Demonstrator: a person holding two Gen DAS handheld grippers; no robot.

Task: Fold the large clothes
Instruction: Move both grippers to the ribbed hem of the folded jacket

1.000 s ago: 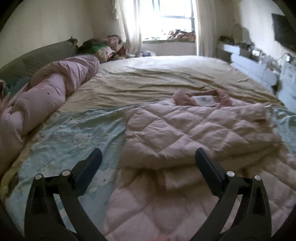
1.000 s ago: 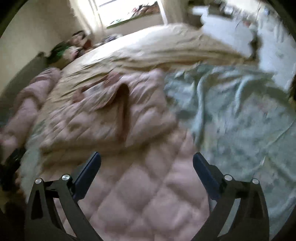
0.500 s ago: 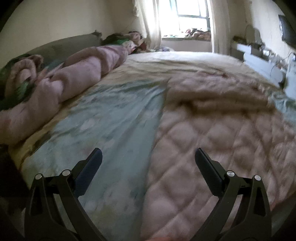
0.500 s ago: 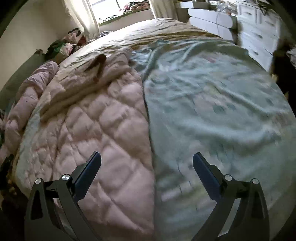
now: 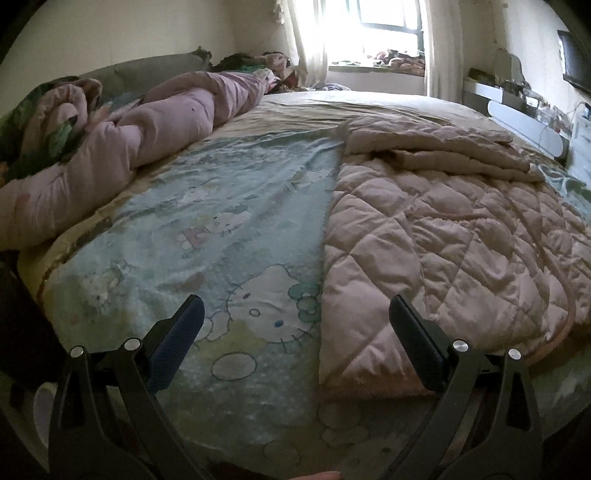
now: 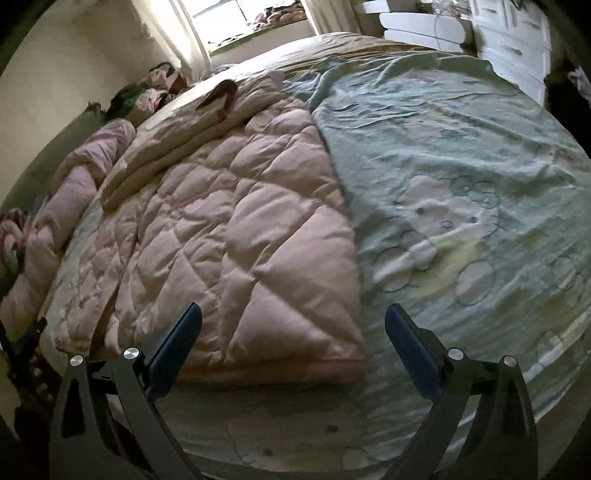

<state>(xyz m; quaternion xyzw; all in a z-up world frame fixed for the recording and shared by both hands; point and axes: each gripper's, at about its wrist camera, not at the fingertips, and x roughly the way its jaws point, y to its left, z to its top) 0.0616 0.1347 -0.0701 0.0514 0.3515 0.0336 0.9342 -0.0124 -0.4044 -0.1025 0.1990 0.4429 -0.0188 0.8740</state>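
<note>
A long pink quilted coat [image 5: 443, 236] lies flat on the bed, its sleeves folded across the far part and its hem near the front edge. It also shows in the right wrist view [image 6: 229, 236]. My left gripper [image 5: 295, 321] is open and empty, low over the bed's front edge, by the coat's near left hem corner. My right gripper [image 6: 293, 325] is open and empty, just before the coat's near right hem corner. Neither touches the coat.
The bed carries a pale green cartoon-print sheet [image 5: 229, 229], which also shows in the right wrist view [image 6: 461, 177]. A rolled pink duvet [image 5: 140, 140] lies along the left side. Clothes pile by the window [image 5: 384, 33]. White furniture [image 6: 509, 40] stands at the right.
Both grippers have drawn back from over the coat's middle to the near edge of the bed, by the hem. Both stay open. The coat has not moved.
</note>
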